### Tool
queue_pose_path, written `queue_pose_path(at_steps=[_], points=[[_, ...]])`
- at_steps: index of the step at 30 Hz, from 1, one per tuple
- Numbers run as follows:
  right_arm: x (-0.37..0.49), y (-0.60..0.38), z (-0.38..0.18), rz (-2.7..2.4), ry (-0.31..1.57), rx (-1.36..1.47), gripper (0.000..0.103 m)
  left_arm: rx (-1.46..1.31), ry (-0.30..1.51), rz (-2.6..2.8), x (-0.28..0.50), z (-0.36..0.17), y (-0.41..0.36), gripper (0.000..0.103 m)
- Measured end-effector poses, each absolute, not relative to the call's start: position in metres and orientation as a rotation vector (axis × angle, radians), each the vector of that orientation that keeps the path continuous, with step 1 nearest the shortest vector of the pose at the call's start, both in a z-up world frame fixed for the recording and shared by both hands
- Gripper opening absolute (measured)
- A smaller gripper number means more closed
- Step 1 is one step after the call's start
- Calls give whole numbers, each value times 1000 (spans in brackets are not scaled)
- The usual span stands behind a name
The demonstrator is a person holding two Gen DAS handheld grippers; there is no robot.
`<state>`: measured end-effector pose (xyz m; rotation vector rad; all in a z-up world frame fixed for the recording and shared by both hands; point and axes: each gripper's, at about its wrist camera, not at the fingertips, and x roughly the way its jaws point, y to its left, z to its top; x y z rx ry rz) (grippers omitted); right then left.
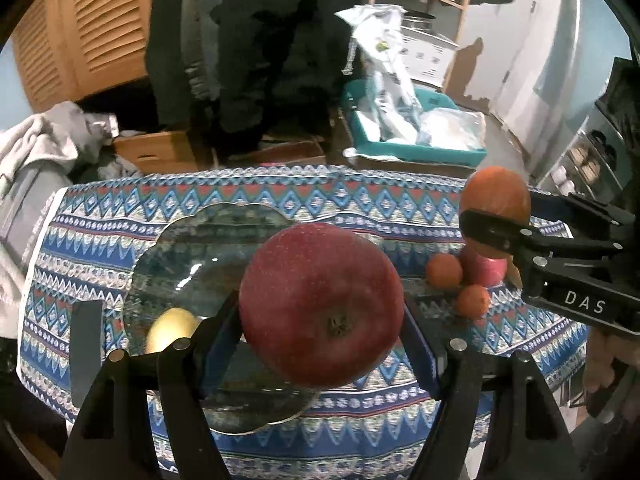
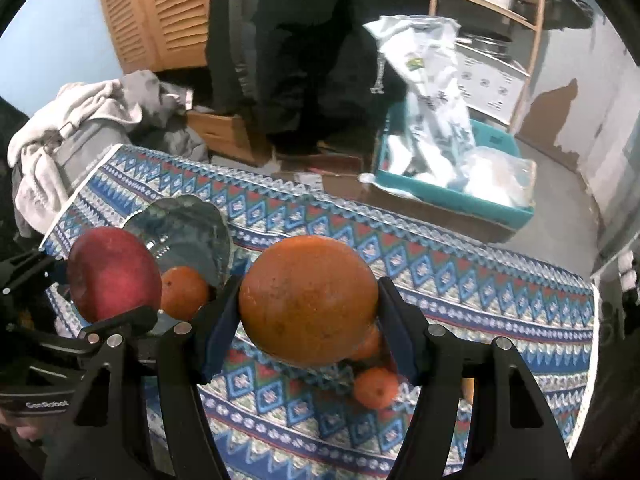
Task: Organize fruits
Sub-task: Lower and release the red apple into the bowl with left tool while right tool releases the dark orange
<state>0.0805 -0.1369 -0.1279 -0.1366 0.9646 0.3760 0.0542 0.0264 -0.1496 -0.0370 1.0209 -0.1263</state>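
My left gripper [image 1: 320, 316] is shut on a large red apple [image 1: 316, 280], held just above a clear glass plate [image 1: 188, 240]. A yellow fruit [image 1: 172, 330] lies on the plate's near left part. My right gripper [image 2: 308, 298] is shut on a big orange [image 2: 304, 276], held above the patterned cloth. Below it lie small oranges [image 2: 376, 386], one half hidden by the big orange. Another small orange [image 2: 184, 292] sits by the plate's edge. In the left wrist view the right gripper with its orange [image 1: 496, 192] hangs at the right, above a pinkish-red fruit [image 1: 480, 270].
The table wears a blue, red and white patterned cloth [image 2: 460, 292]. Behind its far edge stands a person in dark clothes [image 1: 260, 40]. Cardboard boxes [image 1: 156, 152], a teal bin with plastic bags [image 1: 416, 136] and a pile of grey laundry [image 2: 80, 120] are on the floor.
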Motion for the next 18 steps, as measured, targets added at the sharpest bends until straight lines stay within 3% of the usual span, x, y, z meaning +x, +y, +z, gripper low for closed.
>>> queue_pose_path(at_steps=[18], points=[[121,-59,-160,480,1044,-120,66,-72,1070,-4,84,-185,94,76]])
